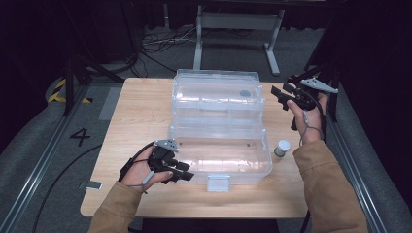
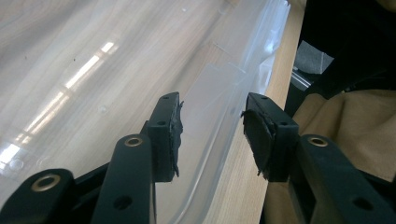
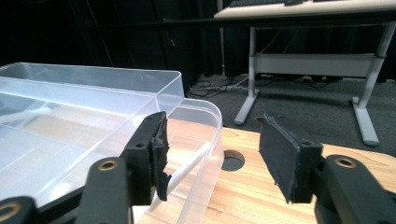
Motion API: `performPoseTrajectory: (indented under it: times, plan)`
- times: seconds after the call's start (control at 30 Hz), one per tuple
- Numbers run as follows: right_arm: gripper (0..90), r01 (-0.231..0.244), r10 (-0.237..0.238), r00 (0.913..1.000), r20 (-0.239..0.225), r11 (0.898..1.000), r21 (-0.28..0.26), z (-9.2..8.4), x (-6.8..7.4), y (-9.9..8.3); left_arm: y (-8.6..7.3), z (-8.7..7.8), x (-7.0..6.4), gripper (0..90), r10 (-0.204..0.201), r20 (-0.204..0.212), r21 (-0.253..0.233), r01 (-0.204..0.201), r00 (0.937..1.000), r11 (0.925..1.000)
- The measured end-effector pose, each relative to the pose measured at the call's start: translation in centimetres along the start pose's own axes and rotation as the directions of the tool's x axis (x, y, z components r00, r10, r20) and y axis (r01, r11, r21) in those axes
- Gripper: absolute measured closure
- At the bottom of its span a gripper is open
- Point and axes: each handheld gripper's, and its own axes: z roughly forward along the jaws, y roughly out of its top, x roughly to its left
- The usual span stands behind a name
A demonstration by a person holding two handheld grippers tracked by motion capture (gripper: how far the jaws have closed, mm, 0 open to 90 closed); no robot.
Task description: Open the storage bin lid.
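On the table (image 1: 145,102) we list one clear box (image 1: 218,155), lid (image 1: 216,92) swung open behind it, latch (image 1: 218,182) at its near edge. Our left gripper (image 1: 182,174) sits at the box's near left corner, jaws spread, pinching nothing, the box rim (image 2: 219,135) between them untouched. Our right gripper (image 1: 281,92) hangs beside the lid's right end, jaws spread and empty. One small white-capped jar (image 1: 282,147) stands just right of the box.

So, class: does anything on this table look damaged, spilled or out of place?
Nothing spilled. The clear plastic box lies open, lid back. The pads on the left gripper have ragged, torn edges; those on the right gripper too.
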Motion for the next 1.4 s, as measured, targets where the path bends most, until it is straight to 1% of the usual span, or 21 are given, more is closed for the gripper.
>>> performPoseTrajectory:
  times: [0.13, 0.23, 0.3, 0.37, 0.47, 0.5, 0.63, 0.7, 0.73, 0.8, 0.87, 0.93, 0.97, 1.0, 1.03, 1.07, 1.17, 1.23, 1.27, 1.33, 1.4]
  plan:
    - [41.0, 0.009, -0.009, 0.9997, 0.022, 1.000, 0.007, -1.8, -0.3, -0.6, 0.1, -0.8, -0.1, 55.3, 0.001, 0.006, -0.018, -0.001, 1.0000, 0.9998]
    - [41.2, 0.013, -0.014, 0.9991, 0.039, 0.999, 0.038, -3.4, -0.3, -1.0, 0.0, -1.4, -0.2, 54.4, -0.002, -0.002, -0.023, 0.002, 1.0000, 0.9997]
    - [41.2, 0.013, -0.014, 0.9998, 0.016, 0.998, 0.053, -4.6, -0.4, -1.4, 0.0, -1.7, -0.2, 54.1, -0.003, -0.009, -0.022, 0.002, 1.0000, 0.9998]
    - [41.2, 0.008, -0.008, 0.9999, 0.013, 0.999, 0.038, -5.7, -0.4, -2.1, 0.1, -1.9, -0.1, 54.1, -0.005, -0.015, -0.028, 0.005, 0.9999, 0.9996]
    - [41.2, 0.041, -0.041, 0.9990, 0.015, 0.998, 0.047, -7.3, -0.3, -2.8, 0.2, -2.1, -0.2, 53.6, -0.005, -0.023, -0.027, 0.004, 0.9997, 0.9996]
    - [41.2, 0.035, -0.036, 0.9993, 0.011, 0.998, 0.047, -7.7, -0.3, -2.9, 0.2, -2.2, -0.2, 53.4, -0.004, -0.026, -0.024, 0.003, 0.9996, 0.9997]
    - [41.0, 0.031, -0.028, 0.9982, -0.053, 0.998, 0.046, -8.5, -0.7, -3.1, 0.7, -2.6, -0.4, 53.2, -0.004, -0.046, -0.049, 0.002, 0.9989, 0.9988]
    - [40.0, 0.056, -0.054, 0.9977, -0.040, 0.998, 0.037, -8.7, -0.9, -3.6, 0.9, -2.7, -0.7, 53.1, 0.005, -0.052, -0.047, -0.008, 0.9986, 0.9988]
    - [39.3, 0.053, -0.052, 0.9983, -0.028, 0.998, 0.032, -8.7, -1.1, -3.9, 1.0, -2.9, -0.8, 53.1, 0.011, -0.055, -0.045, -0.014, 0.9984, 0.9989]
    - [39.8, 0.068, -0.067, 0.9975, -0.025, 0.996, 0.051, -9.0, -1.3, -4.3, 1.1, -3.1, -0.9, 52.9, 0.018, -0.054, -0.044, -0.021, 0.9984, 0.9988]
    - [40.5, 0.090, -0.089, 0.9960, -0.012, 0.990, 0.108, -9.4, -1.4, -4.7, 1.2, -3.5, -1.0, 52.8, 0.018, -0.055, -0.045, -0.021, 0.9983, 0.9988]
    - [40.2, 0.094, -0.094, 0.9956, -0.006, 0.989, 0.115, -9.8, -1.6, -5.1, 1.4, -3.9, -0.8, 52.8, 0.011, -0.060, -0.058, -0.015, 0.9981, 0.9982]
    - [39.6, 0.074, -0.073, 0.9973, -0.011, 0.991, 0.110, -10.0, -1.7, -5.3, 1.4, -4.0, -0.8, 52.8, 0.009, -0.063, -0.062, -0.013, 0.9980, 0.9980]
    - [39.2, 0.034, -0.032, 0.9992, -0.025, 0.994, 0.103, -10.2, -1.8, -5.5, 1.5, -4.2, -0.7, 52.9, 0.008, -0.067, -0.065, -0.013, 0.9977, 0.9978]
    - [39.0, -0.009, 0.013, 0.9992, -0.038, 0.995, 0.097, -10.4, -1.9, -5.8, 1.5, -4.3, -0.7, 53.1, 0.005, -0.068, -0.068, -0.010, 0.9977, 0.9976]
    - [38.4, -0.028, 0.033, 0.9986, -0.042, 0.994, 0.109, -10.6, -2.1, -6.0, 1.5, -4.4, -0.6, 53.2, 0.004, -0.068, -0.073, -0.009, 0.9977, 0.9973]
    - [37.2, -0.037, 0.041, 0.9986, -0.032, 0.992, 0.123, -10.9, -2.4, -6.5, 1.5, -4.7, -0.5, 53.2, -0.002, -0.073, -0.079, -0.004, 0.9973, 0.9968]
    - [35.6, -0.053, 0.059, 0.9978, -0.032, 0.986, 0.158, -11.1, -2.5, -6.8, 1.5, -4.8, -0.4, 53.2, -0.006, -0.076, -0.087, 0.000, 0.9971, 0.9962]
    - [32.2, -0.060, 0.066, 0.9974, -0.028, 0.981, 0.185, -11.1, -2.6, -7.0, 1.5, -4.9, -0.3, 53.2, -0.008, -0.077, -0.088, 0.001, 0.9970, 0.9961]
    - [20.4, -0.027, 0.033, 0.9992, -0.021, 0.971, 0.237, -11.1, -2.7, -7.2, 1.4, -5.0, -0.2, 53.2, -0.010, -0.078, -0.092, 0.002, 0.9969, 0.9958]
    - [20.7, -0.003, 0.004, 1.0000, -0.002, 0.962, 0.272, -11.1, -2.7, -7.4, 1.4, -5.2, -0.1, 53.3, -0.010, -0.079, -0.092, 0.003, 0.9968, 0.9957]
